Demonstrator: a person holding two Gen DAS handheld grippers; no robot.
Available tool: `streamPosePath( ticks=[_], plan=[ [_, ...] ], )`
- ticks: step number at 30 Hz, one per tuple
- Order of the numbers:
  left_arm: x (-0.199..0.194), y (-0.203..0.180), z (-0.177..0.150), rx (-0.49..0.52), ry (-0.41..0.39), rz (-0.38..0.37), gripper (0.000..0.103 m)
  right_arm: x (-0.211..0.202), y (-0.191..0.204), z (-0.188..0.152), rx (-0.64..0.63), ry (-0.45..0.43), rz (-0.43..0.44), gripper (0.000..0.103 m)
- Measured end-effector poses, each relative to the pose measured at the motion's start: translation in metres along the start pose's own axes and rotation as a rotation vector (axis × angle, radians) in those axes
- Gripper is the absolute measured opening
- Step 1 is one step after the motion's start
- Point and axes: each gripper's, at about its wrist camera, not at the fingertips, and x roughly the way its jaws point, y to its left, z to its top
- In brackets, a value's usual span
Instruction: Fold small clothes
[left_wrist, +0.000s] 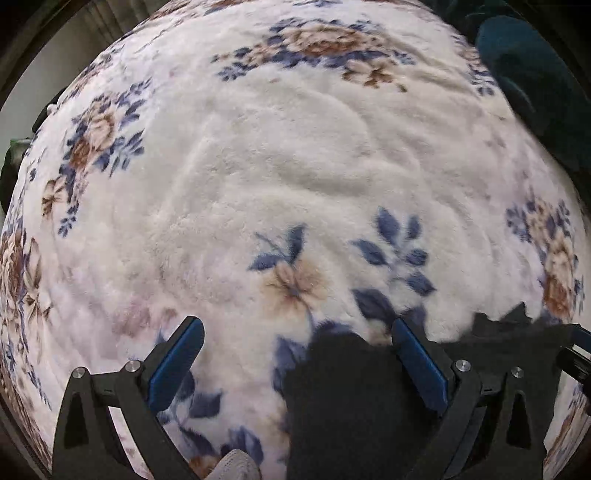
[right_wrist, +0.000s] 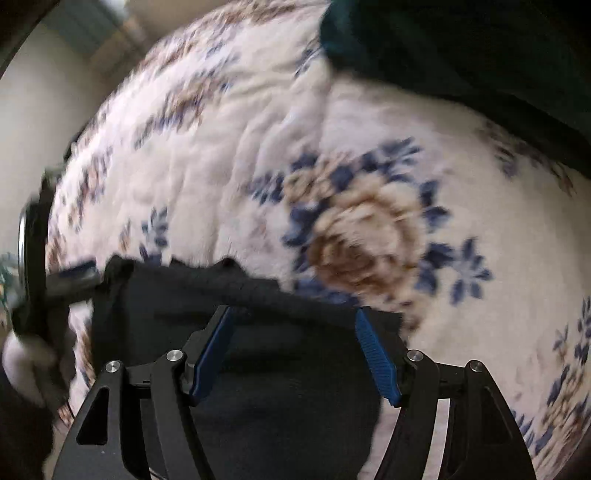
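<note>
The left gripper (left_wrist: 297, 339) stands with its jaws spread wide over the floral fleece blanket (left_wrist: 258, 166), nothing between its blue pads (left_wrist: 177, 363). The black garment (left_wrist: 343, 398) lies on the blanket low in the left wrist view, its near part reaching up between the two fingers and spreading off to the right beneath the right-hand finger. A grey-white fabric tip (left_wrist: 236, 467) shows at the bottom edge; what it belongs to cannot be told.

In the right wrist view, which is blurred, the right gripper (right_wrist: 293, 330) is likewise open, its fingers straddling a raised, bunched edge of the black garment (right_wrist: 258, 387) without pinching it. A dark teal cloth (right_wrist: 461, 44) lies well apart at the top right.

The step in hand looks like taking hold of the garment's edge for a fold. To do it well, each gripper probably should settle its pads on a single layer near a corner, close firmly before lifting, and keep the two holds level so the fabric folds flat rather than dragging the soft blanket's pile.
</note>
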Motion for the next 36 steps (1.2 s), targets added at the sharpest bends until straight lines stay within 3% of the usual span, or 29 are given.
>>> streamPosePath(
  ticks=[4,7,12,15,18,20,23,26,27,29,31,33,36],
  plan=[
    [0.008,0.009,-0.003,-0.024,0.026,-0.026,0.103,0.047,0.003,0.01,0.001,0.077,-0.041,0.071],
    [0.002,0.016,-0.004,-0.042,0.02,-0.044,0.103,0.064,-0.002,0.018,0.051,0.066,-0.069,0.071],
    [-0.043,0.032,-0.016,-0.069,-0.076,-0.052,0.103,0.032,-0.027,0.026,0.197,-0.006,0.028,0.071],
    [-0.069,0.035,-0.029,-0.069,-0.138,-0.026,0.103,0.016,-0.04,0.019,0.195,0.006,0.067,0.071],
    [-0.084,0.039,-0.042,-0.084,-0.175,0.022,0.103,0.008,-0.052,0.012,0.154,-0.011,0.015,0.072],
    [-0.087,0.047,-0.046,-0.108,-0.187,0.044,0.103,0.006,-0.061,0.015,0.144,-0.001,0.05,0.072],
    [-0.074,0.046,-0.044,-0.147,-0.156,0.022,0.103,0.019,-0.078,0.011,0.176,0.06,0.025,0.072],
    [-0.07,0.045,-0.047,-0.166,-0.142,0.023,0.103,0.037,-0.098,-0.001,0.284,0.116,0.137,0.071],
    [-0.069,0.043,-0.047,-0.163,-0.146,0.032,0.103,0.039,-0.101,-0.008,0.302,0.099,0.156,0.067],
    [-0.07,0.042,-0.047,-0.163,-0.155,0.036,0.103,0.041,-0.095,-0.016,0.286,0.062,0.158,0.01],
    [-0.072,0.042,-0.046,-0.168,-0.161,0.023,0.103,0.036,-0.082,-0.023,0.238,0.025,0.121,0.01],
    [-0.073,0.041,-0.045,-0.17,-0.175,-0.003,0.103,0.016,-0.073,-0.025,0.207,-0.072,0.053,0.009],
    [-0.068,0.033,-0.041,-0.132,-0.175,0.009,0.103,-0.015,-0.075,-0.024,0.254,-0.197,0.033,0.009]
  ],
)
